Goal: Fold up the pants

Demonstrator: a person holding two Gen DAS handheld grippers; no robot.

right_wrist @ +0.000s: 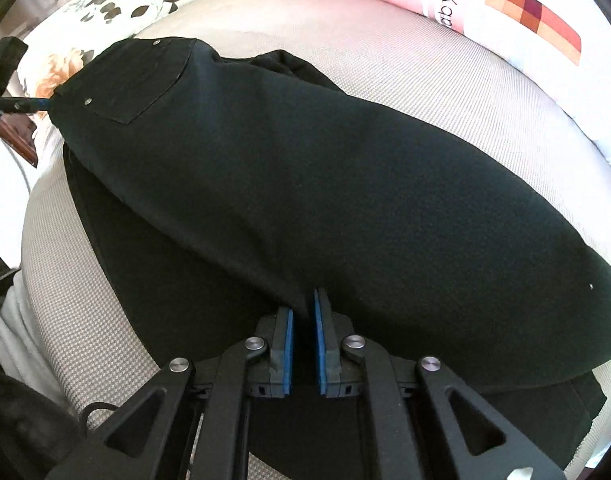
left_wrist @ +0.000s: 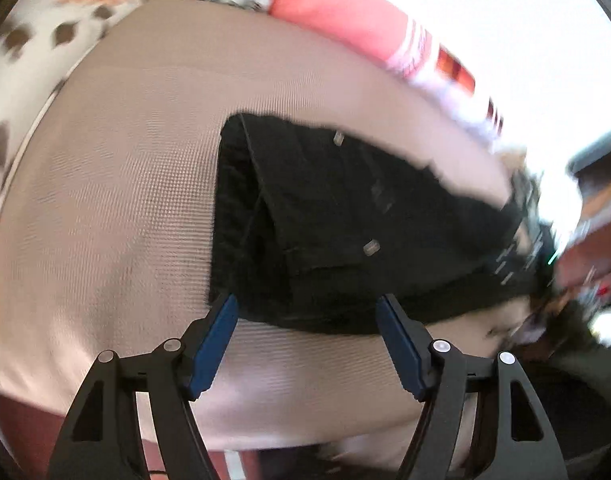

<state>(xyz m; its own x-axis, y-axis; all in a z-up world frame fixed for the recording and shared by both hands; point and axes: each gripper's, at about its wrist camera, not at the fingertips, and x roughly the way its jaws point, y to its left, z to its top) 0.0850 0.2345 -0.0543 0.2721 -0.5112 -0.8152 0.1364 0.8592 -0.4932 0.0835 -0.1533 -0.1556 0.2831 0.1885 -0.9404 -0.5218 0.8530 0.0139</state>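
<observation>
Pants [right_wrist: 305, 184], black and already doubled leg over leg, lie lengthwise on a beige woven cushion [right_wrist: 425, 80], probably a sofa seat or bed, though which I cannot tell; the right gripper [right_wrist: 303, 312] is clenched on the near edge of the cloth, blue pads drawn nearly together with a fold of black fabric between them, and this grip looks meant to pin or lift that long edge so the garment stays flat and taut for the next fold; the left gripper [left_wrist: 307, 308] stands released, jaws wide apart, its tips at the near edge of the waist end but closed on nothing, seemingly lined up to take hold there.

Right wrist view gives the whole length: the back pocket [right_wrist: 145, 80] with its rivets at the far left, the upper leg lying slightly askew over the lower one, a floral pillow [right_wrist: 117, 4] beyond, a pink-and-white pillow [right_wrist: 525, 32] along the far right, and the left tool as a dark shape touching the waistband corner; left wrist view, blurred, shows what that one hides: the open jaws themselves and the layered fold at the waist end.
</observation>
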